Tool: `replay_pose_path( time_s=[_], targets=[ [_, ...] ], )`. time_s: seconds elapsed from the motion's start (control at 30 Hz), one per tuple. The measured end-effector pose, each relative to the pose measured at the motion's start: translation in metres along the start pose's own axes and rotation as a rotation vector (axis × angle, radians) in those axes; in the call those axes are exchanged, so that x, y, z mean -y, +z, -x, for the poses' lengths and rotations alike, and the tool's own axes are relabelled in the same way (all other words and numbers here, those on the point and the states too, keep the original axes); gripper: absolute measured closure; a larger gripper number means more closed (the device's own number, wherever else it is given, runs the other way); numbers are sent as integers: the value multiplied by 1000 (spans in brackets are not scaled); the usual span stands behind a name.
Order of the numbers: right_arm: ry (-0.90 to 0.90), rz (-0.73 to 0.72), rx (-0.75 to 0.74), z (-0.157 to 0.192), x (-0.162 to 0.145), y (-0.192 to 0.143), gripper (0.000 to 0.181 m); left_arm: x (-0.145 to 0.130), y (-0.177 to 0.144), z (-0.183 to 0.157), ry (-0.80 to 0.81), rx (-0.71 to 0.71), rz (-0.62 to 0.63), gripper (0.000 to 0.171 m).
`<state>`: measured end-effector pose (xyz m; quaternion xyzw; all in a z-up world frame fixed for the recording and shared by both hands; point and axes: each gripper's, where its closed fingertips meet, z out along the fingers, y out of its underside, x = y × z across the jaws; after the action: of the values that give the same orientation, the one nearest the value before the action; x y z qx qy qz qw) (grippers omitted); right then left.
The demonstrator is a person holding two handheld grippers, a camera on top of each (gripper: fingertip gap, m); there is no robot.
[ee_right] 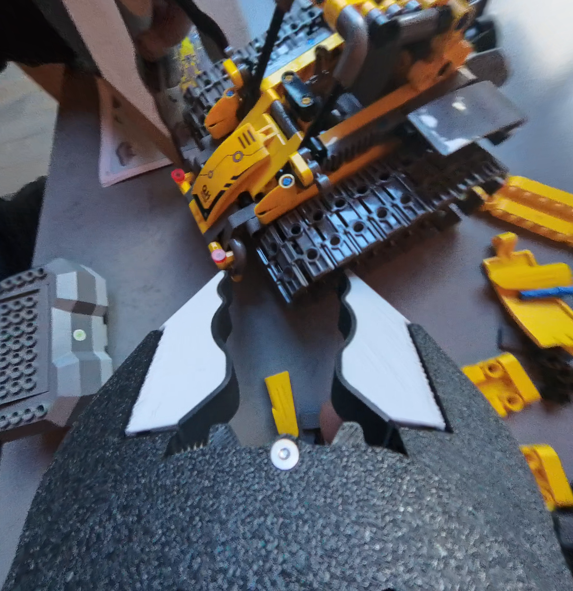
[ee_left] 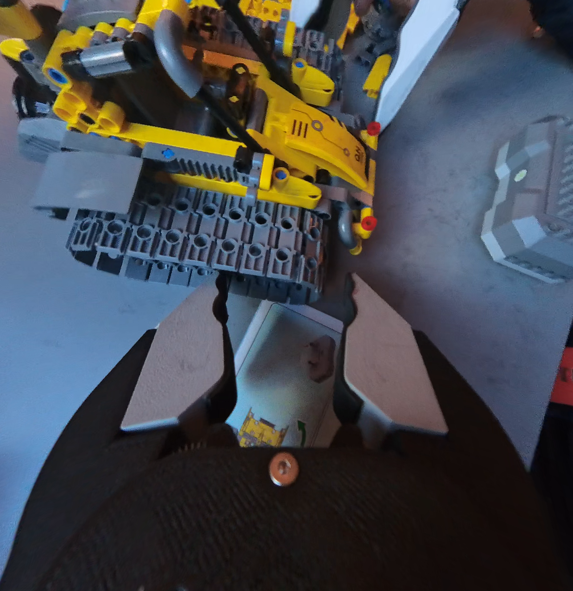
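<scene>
Dark grey matte tabletop point(ee_right: 144, 217); far edges blurred in both views. Yellow-and-grey brick-built tracked bulldozer model point(ee_left: 214, 153) point(ee_right: 310, 179) sits centre, top cut off by frame. Left gripper point(ee_left: 286, 287): tongs spread, tips just beside the grey track, nothing pinched; printed instruction booklet point(ee_left: 288, 367) beneath, partly hidden. Right gripper point(ee_right: 283, 284): tongs spread, tips near track end, empty; small yellow wedge piece point(ee_right: 282, 403) below. Grey faceted battery box point(ee_right: 77, 326) point(ee_left: 531, 204) off to side. Loose yellow parts point(ee_right: 531, 307), blurred.
</scene>
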<state>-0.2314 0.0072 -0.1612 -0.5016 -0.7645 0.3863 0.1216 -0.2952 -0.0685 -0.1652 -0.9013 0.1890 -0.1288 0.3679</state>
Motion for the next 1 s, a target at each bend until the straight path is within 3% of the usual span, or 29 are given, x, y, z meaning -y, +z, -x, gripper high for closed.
replay_pose_path(
  time_s=[0.07, 0.27, 0.3, 0.47, 0.67, 0.8, 1.0],
  targets=[
    [-6, 7, 27, 0, 2, 2, 117, 0, -1, 9, 0, 25, -12, 115],
    [-40, 23, 45, 17, 7, -6, 118, -2, -8, -3, 114, 23, 33, 119],
    [-26, 16, 63, 22, 12, -12, 117, 2, -13, -12, 122, -23, 33, 131],
    [108, -36, 141, 31, 46, -42, 114, 32, -40, -22, 25, -152, -13, 133],
    [286, -41, 218, 24, 83, -60, 114, 70, -74, 1, -105, -228, -70, 134],
    [368, -64, 248, 10, 102, -66, 118, 88, -86, 20, -275, -321, -132, 134],
    [381, -119, 223, -5, 115, -62, 121, 97, -93, 46, -415, -368, -261, 134]
  ],
)
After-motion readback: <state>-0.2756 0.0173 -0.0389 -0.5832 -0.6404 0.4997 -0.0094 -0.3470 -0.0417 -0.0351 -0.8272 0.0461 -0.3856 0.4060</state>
